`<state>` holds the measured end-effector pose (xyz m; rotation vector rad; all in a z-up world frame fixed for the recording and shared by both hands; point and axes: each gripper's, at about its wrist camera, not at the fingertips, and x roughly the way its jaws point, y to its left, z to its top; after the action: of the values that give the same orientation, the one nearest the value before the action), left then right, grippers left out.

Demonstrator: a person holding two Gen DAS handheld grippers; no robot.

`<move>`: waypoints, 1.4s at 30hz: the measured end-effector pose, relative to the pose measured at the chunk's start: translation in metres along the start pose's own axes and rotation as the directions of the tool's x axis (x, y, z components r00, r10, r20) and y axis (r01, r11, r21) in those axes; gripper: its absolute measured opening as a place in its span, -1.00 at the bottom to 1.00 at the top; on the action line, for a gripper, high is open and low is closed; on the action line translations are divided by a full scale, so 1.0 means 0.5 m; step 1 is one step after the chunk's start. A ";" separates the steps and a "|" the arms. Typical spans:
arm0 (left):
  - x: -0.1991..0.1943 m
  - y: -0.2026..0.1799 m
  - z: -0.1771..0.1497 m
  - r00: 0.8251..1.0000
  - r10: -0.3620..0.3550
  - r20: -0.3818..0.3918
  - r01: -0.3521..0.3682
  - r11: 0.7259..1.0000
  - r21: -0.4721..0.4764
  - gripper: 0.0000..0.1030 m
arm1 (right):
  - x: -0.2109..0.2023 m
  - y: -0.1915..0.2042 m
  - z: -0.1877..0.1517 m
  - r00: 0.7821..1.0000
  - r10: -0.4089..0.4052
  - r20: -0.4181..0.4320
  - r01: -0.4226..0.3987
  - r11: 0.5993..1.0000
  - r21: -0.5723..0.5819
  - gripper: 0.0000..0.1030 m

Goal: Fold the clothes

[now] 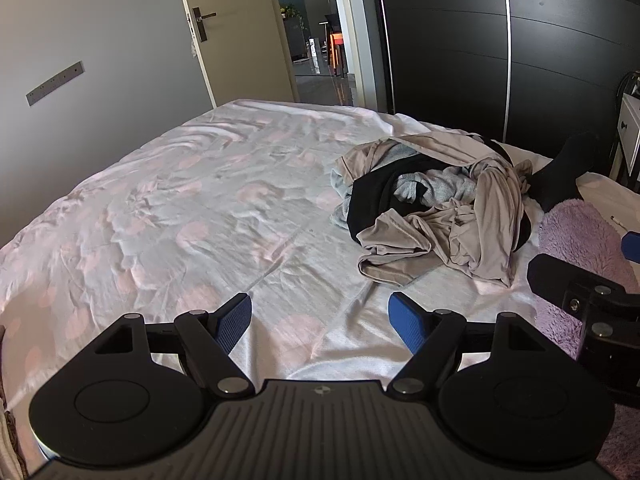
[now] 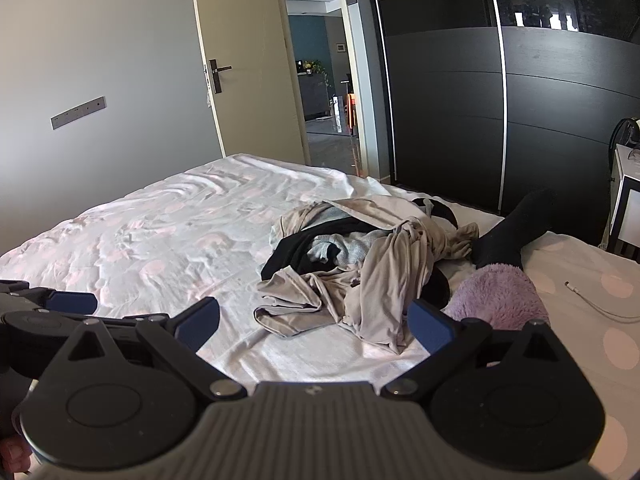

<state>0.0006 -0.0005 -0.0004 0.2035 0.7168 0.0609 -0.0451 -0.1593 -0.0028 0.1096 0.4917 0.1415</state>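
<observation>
A jumbled pile of clothes lies on the right half of the bed: beige garments over black and grey ones. In the left wrist view, my left gripper hovers over bare sheet in front of the pile, open and empty. My right gripper is also open and empty, just short of the pile's near beige edge. Each gripper shows at the other view's edge, with one of the blue pads visible.
The bed has a wrinkled white sheet with pink dots. A fluffy purple item and a black garment lie right of the pile, with a white cable beyond. A black wardrobe, an open door and a white nightstand surround the bed.
</observation>
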 end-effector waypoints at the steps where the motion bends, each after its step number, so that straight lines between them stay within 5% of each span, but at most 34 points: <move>1: 0.001 -0.001 0.000 1.000 0.000 -0.002 0.000 1.000 0.002 0.45 | 0.000 0.002 0.000 1.000 0.000 -0.001 0.000 1.000 0.000 0.96; 42: 0.003 0.006 -0.003 0.999 -0.019 -0.028 0.018 0.999 -0.039 0.45 | 0.011 0.000 -0.006 0.999 0.013 -0.036 -0.013 1.000 0.013 0.96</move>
<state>0.0005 0.0028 -0.0018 0.1593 0.7454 0.0598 -0.0416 -0.1582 -0.0079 0.1229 0.5280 0.1531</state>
